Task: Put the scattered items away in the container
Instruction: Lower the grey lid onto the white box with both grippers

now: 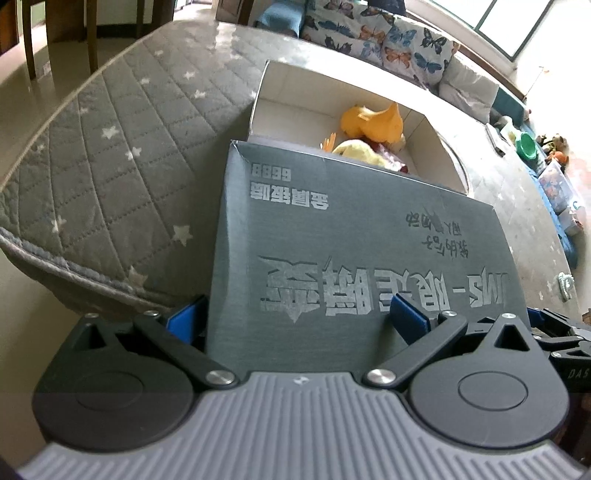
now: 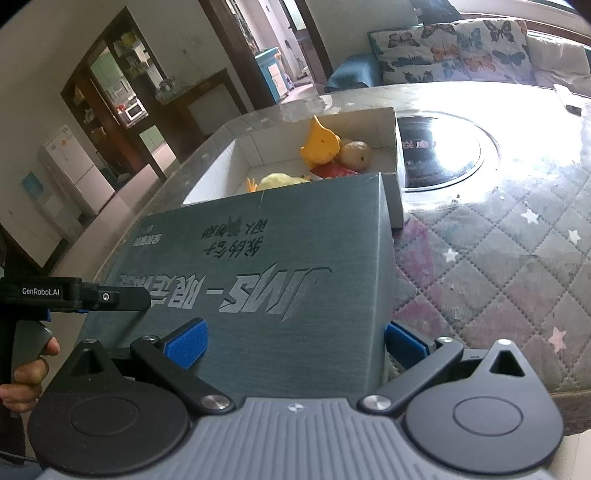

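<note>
1. Left gripper (image 1: 299,317) – jaws apart, straddling the left corner of the grey box lid (image 1: 354,254); the lid is tilted over the white box (image 1: 280,107) on the quilted table (image 1: 122,155)
2. Right gripper (image 2: 295,343) – jaws likewise apart at the lid's right corner
3. Right view alone shows a hand (image 2: 26,373) and the round brown toy (image 2: 356,155) beside the orange toy (image 2: 319,144)

A grey quilted table cover with white stars (image 1: 122,155) lies under a clear glossy sheet, and a round black glass hob plate (image 2: 439,155) sits set into the tabletop. Behind the table, butterfly-print cushions (image 1: 373,33) lean along a white sofa (image 1: 469,86). A green plastic bowl (image 1: 526,144) stands at the far edge. Across the room are a white refrigerator (image 2: 79,173), a dark wooden shelf unit (image 2: 110,99) and wooden chair legs (image 1: 61,33).
</note>
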The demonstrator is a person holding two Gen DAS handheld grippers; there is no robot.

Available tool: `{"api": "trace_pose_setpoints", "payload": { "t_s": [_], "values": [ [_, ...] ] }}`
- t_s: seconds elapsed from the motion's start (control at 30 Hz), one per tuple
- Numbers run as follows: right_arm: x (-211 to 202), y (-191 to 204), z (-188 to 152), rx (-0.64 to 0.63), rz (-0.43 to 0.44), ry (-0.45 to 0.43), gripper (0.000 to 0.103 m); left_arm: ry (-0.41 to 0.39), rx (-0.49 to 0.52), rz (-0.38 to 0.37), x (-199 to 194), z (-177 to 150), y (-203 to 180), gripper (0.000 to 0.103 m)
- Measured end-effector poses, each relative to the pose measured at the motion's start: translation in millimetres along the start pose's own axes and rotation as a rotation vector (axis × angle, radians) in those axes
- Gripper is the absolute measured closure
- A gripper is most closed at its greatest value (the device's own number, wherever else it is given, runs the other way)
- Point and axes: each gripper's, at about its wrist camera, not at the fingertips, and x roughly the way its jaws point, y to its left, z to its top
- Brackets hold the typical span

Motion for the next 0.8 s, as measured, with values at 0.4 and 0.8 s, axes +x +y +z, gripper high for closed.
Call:
{"api": "trace_pose_setpoints", "payload": {
  "t_s": [0.4,0.8],
  "values": [
    [-11.0,2.8,21.8,-0.020,0.015,-0.079,0.000,-0.121,0.037,-0.013,-31.7,16.9,-13.4,0.000],
    [10.6,-6.1,70.5,-0.021,0.013,-0.165,0.000,-0.222,0.015,-0.020,-21.5,73.2,-22.2,0.000]
  ]
}}
